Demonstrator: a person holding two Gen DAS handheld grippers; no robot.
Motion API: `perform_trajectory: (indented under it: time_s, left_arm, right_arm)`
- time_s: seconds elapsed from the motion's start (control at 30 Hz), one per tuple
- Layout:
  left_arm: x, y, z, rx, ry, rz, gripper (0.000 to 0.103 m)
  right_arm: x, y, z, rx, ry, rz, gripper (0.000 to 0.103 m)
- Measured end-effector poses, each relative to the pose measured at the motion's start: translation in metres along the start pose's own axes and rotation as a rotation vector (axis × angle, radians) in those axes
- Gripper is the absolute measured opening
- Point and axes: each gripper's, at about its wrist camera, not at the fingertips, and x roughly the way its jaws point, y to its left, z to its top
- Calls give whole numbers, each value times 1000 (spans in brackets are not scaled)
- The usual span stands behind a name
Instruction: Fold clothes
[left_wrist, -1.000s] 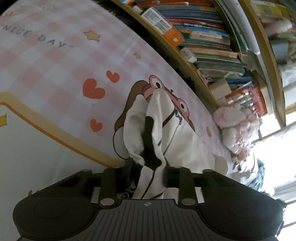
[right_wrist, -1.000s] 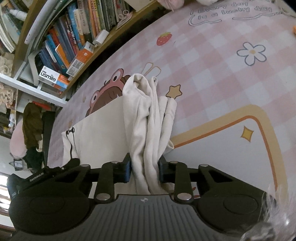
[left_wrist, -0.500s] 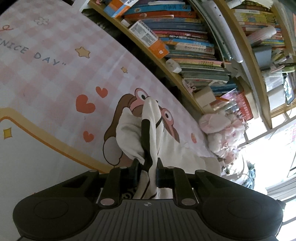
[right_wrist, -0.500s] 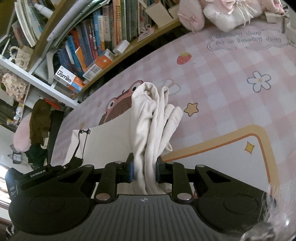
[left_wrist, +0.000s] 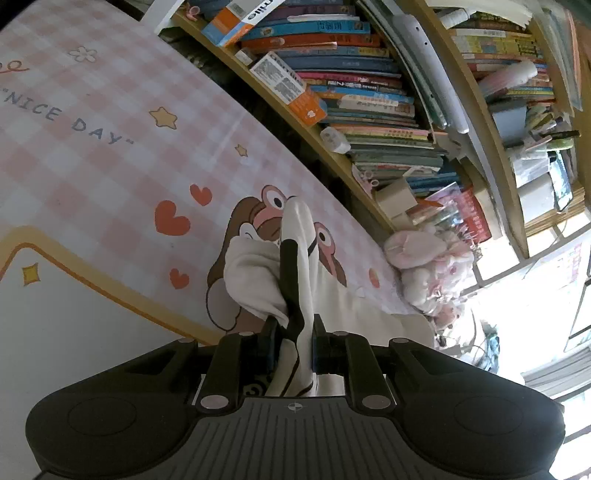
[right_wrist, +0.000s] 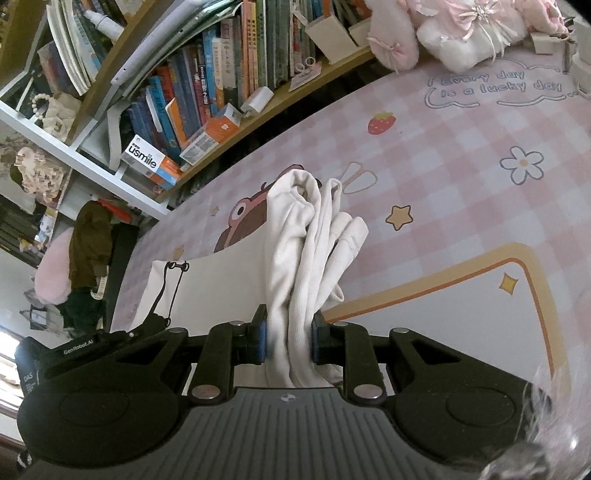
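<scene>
A cream-white garment with black trim (left_wrist: 255, 280) is bunched between the pads of my left gripper (left_wrist: 293, 347), which is shut on it. The cloth rises from the jaws and drapes over the pink checked tablecloth (left_wrist: 92, 147). In the right wrist view the same white garment (right_wrist: 306, 251) stands in thick folds, and my right gripper (right_wrist: 288, 345) is shut on that bundle. A flat span of the garment with a black cord (right_wrist: 173, 280) stretches to the left toward the other gripper's black body (right_wrist: 85, 350).
A bookshelf packed with books (left_wrist: 369, 92) runs along the table's far edge. Pink plush toys (left_wrist: 424, 266) sit at the far end of the table, and also appear as plush toys (right_wrist: 443, 33) in the right view. An orange box (right_wrist: 218, 129) lies on the lower shelf.
Both grippers have risen with the garment, lifting the bunched cloth higher off the tablecloth. The left jaws have closed tighter on the cloth. More of the bookshelf shows in both views.
</scene>
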Motion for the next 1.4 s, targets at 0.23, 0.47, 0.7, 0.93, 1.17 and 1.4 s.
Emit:
perform_trajectory:
  time_s: [0.23, 0.47, 0.7, 0.93, 1.17, 1.4]
  left_arm:
    - [-6, 5, 1, 2, 3, -12, 15]
    - [-10, 8, 2, 4, 7, -21, 15]
    - [-14, 14, 6, 2, 9, -31, 15]
    - [-14, 18, 9, 3, 17, -42, 15]
    - [-13, 21, 12, 4, 29, -59, 15]
    - [-9, 21, 14, 3, 37, -64, 15]
  right_arm:
    - [-1, 8, -4, -5, 0, -4, 20]
    - [-2, 13, -7, -6, -1, -9, 20]
    - [-2, 21, -10, -8, -7, -10, 20]
    - [-1, 24, -12, -5, -12, -15, 20]
    - [-1, 25, -13, 3, -23, -19, 20]
    - [-1, 25, -12, 7, -30, -23, 20]
